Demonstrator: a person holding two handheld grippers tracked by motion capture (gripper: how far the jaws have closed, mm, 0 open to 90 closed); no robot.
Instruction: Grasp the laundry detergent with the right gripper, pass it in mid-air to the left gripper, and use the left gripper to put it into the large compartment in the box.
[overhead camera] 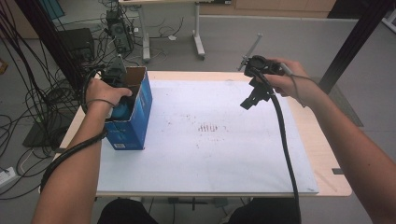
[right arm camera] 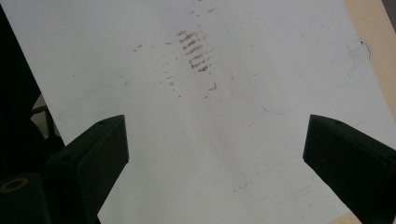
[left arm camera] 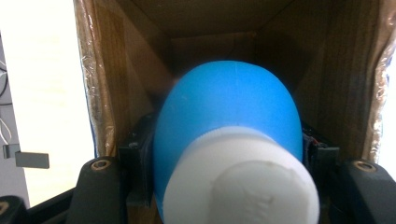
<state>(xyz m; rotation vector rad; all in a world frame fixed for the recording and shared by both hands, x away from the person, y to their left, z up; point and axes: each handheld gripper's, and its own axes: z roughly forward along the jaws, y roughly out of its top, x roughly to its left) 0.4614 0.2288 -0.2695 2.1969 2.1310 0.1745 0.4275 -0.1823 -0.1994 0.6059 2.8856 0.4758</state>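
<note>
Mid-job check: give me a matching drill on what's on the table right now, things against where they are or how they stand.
Things:
1. blue plastic bottle with a white cap
2. blue cardboard box, open at the top
3. right gripper
4. white paper sheet with brown smudges

States:
A. jaws apart, nothing between them
B. spread flat over the tabletop
C. clamped in the left gripper, inside the box mouth
D. standing at the table's left edge

Pairs: 1-C, 2-D, 3-A, 4-B

A white sheet with faint brown smudges near its middle covers most of the wooden table. Beyond it, on the grey floor, stands another table's white leg frame, with tangled black cables at the left
</note>
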